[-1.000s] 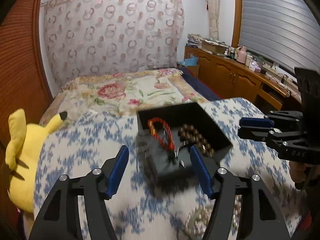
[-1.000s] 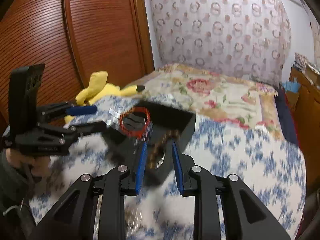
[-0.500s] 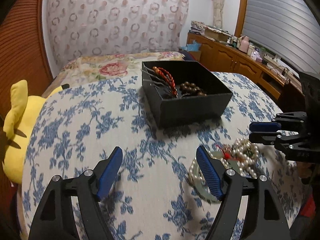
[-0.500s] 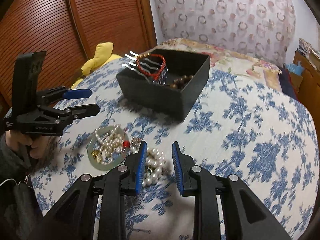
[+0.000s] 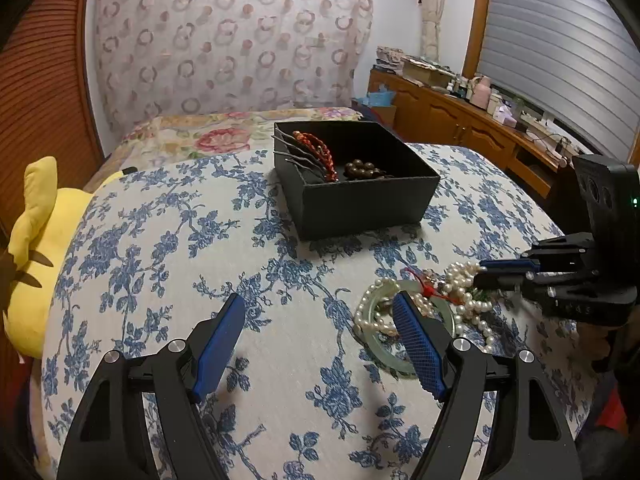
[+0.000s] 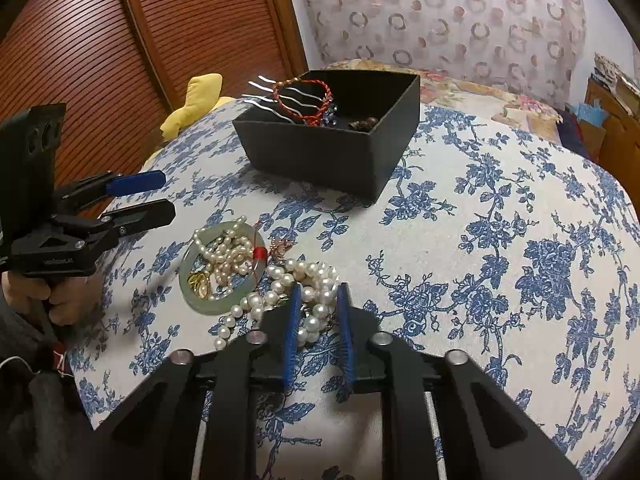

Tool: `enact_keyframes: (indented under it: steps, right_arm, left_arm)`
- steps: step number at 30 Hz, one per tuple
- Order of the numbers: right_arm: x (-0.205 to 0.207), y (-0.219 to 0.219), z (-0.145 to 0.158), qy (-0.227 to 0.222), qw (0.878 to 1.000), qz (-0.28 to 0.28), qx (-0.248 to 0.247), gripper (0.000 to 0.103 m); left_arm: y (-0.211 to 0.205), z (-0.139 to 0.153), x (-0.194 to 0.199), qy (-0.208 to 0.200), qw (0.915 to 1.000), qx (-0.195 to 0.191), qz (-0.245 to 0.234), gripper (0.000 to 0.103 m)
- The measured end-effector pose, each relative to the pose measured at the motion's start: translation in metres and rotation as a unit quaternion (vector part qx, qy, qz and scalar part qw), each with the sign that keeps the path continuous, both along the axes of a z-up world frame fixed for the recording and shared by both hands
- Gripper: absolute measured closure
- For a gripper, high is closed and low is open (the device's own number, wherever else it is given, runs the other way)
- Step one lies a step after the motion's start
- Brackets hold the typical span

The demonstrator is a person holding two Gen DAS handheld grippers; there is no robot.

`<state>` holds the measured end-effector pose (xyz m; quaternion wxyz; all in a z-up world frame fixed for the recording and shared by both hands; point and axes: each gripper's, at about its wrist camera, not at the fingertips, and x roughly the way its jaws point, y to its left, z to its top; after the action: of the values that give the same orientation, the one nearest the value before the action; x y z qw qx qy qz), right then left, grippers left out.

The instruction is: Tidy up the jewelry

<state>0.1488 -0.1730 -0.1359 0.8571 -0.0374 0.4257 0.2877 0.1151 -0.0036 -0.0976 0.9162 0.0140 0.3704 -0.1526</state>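
Pearl strand (image 6: 304, 280) partly behind pads (image 6: 291, 332)

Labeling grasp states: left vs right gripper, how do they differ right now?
The left gripper stands wide open over bare tablecloth, holding nothing; the right gripper has just closed onto the pearl strand. The left sits beside the jade bangle; the right is in the pile. Both point down at the table.

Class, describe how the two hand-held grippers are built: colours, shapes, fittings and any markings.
Each hand-held gripper, left and right, has angular black arms with triangular cut-outs, silver round pivot bolts and blue ribbed pads. A black camera block with a green light tops the right one. Its faint lettering is unreadable. A dark sleeve shows.
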Motion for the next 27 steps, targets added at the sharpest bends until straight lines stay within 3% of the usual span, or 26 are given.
enact_keyframes:
  steps: [10, 20, 27]
  right_arm:
    - [-0.02, -0.011, 0.036, -0.057, 0.998, -0.011, 0.018, 0.095]
    - [-0.042, -0.02, 0.091, -0.14, 0.989, -0.031, 0.027, 0.095]
    - [-0.055, -0.031, 0.113, -0.173, 0.983, -0.048, 0.023, 0.095]
  left_arm:
    - [-0.008, 0.0, -0.016, -0.001, 1.0, -0.004, -0.006, 0.03]
    - [-0.018, -0.005, -0.032, 0.004, 0.9998, 0.0, -0.018, 0.03]
    - [-0.029, -0.012, -0.033, 0.02, 0.999, 0.012, -0.037, 0.026]
